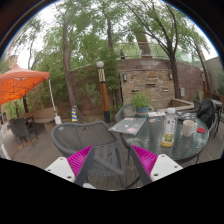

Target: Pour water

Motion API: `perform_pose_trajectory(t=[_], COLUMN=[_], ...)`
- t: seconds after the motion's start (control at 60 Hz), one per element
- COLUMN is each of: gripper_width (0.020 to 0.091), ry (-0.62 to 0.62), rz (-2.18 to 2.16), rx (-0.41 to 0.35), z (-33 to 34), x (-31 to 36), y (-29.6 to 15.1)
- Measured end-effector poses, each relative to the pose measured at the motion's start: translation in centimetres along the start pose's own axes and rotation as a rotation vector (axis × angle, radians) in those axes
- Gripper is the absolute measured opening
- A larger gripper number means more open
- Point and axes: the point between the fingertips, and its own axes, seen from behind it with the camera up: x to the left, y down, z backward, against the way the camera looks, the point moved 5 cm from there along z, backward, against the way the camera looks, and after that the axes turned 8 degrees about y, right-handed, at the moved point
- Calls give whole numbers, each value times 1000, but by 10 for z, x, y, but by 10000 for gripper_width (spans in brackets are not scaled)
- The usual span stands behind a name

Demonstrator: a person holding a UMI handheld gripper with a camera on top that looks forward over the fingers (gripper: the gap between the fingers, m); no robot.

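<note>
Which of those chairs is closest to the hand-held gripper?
The grey wicker chair just ahead of the open fingers; the dark chairs by the orange umbrella stand much farther off.

Colours here: the gripper (113, 160) has bright magenta pads (80, 158) on pale white fingers. Far left there's an orange canopy (20, 82). Trees (110, 30) overhead are green against a pale sky, the far wall (160, 80) is brownish brick, and the near chair (85, 137) and the table (185, 145) on the right are grey.
</note>
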Motion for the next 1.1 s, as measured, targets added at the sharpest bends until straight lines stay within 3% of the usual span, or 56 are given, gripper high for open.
perform_pose_trajectory(t=[0.3, 0.6, 1.1], gripper_width=[804, 813, 808], ry=[65, 420, 545], rz=[22, 90, 85], rx=[-23, -107, -108], z=[-16, -92, -224], x=[-40, -188, -260], y=[1, -13, -27])
